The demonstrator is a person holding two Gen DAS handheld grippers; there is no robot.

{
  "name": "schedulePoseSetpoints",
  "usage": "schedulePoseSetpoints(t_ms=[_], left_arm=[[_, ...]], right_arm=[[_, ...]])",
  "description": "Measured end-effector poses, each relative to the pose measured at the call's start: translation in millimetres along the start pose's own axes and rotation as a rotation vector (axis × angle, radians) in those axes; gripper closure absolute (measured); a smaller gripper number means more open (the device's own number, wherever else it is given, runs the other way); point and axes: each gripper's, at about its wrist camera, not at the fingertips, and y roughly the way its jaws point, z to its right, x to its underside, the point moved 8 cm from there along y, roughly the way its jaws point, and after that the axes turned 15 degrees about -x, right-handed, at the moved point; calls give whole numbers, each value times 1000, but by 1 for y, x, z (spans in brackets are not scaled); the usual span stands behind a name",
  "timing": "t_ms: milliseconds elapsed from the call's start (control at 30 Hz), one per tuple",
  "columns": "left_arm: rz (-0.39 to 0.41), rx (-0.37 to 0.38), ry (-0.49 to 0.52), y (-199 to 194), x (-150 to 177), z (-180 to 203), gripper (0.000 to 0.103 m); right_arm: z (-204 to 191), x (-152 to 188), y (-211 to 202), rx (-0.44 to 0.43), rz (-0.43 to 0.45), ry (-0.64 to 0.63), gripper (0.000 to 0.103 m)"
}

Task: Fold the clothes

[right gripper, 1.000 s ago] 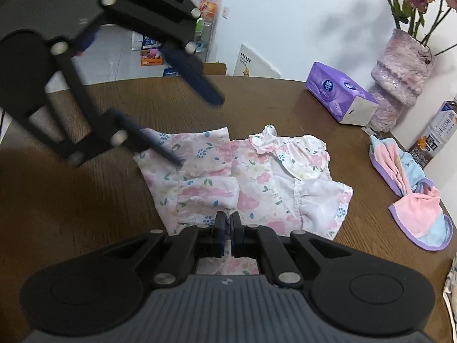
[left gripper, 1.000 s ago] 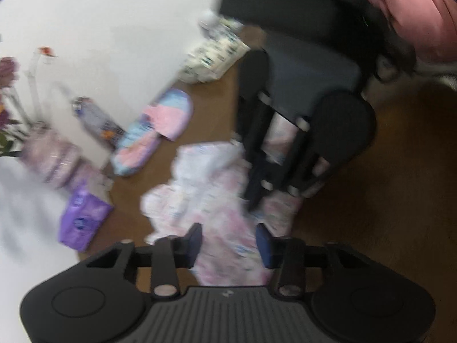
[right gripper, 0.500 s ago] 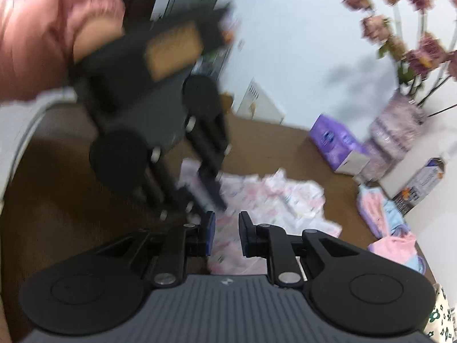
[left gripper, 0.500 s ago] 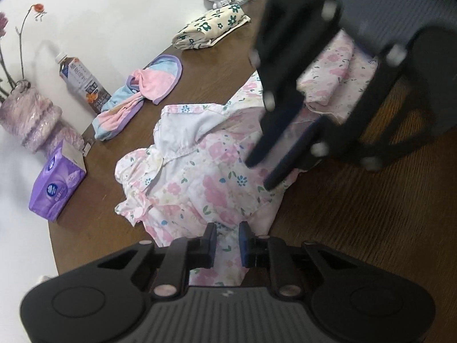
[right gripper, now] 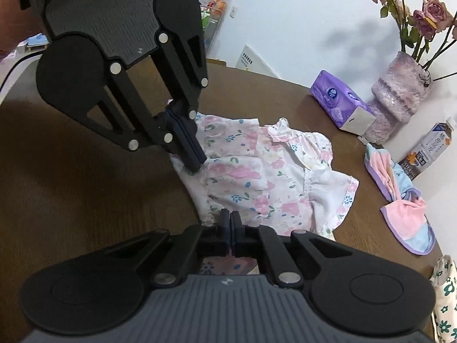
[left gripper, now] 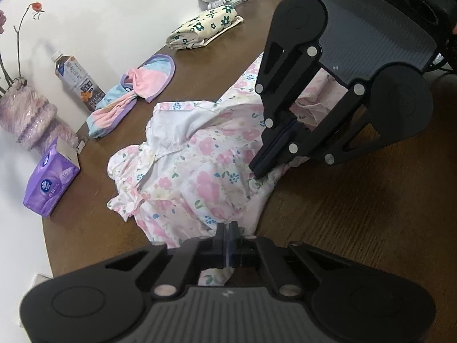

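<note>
A small pink floral dress (left gripper: pixel 197 168) lies crumpled on the brown round table (left gripper: pixel 357 228); it also shows in the right wrist view (right gripper: pixel 257 177). My left gripper (left gripper: pixel 227 228) is shut on the dress's near edge. In the right wrist view the left gripper (right gripper: pixel 195 158) pinches the far left edge. My right gripper (right gripper: pixel 230 223) is shut on the dress's near hem; in the left wrist view the right gripper (left gripper: pixel 261 168) grips the right edge. Both hold the cloth just above the table.
A purple tissue pack (left gripper: pixel 51 177), a pink vase (left gripper: pixel 25 120), a drink bottle (left gripper: pixel 78 78) and a pink-blue cloth (left gripper: pixel 134 94) line the wall side. A folded floral cloth (left gripper: pixel 204 27) lies farther back. The table edge runs at left.
Both grippers were open or nearly open above the dress; now both have closed on opposite edges of it. The left gripper dropped down to the near hem.
</note>
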Motion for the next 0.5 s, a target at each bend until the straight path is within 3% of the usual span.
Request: schedulePoseSetpoints(t_ms=[133, 233, 400, 433, 500], left_arm=[[-1, -8, 5, -3, 0, 1, 103], [16, -51, -21, -4, -4, -4, 82], [73, -24, -26, -17, -15, 0, 80], [76, -18, -19, -18, -17, 3, 79], [73, -10, -16, -13, -21, 8, 78]], right_arm=[[-1, 0, -1, -13, 3, 10, 100], [-1, -1, -6, -12, 20, 24, 99], [1, 0, -38, 21, 103, 69, 92], [-1, 4, -48, 24, 106, 71, 90], [-5, 19, -66, 48, 76, 67, 69]])
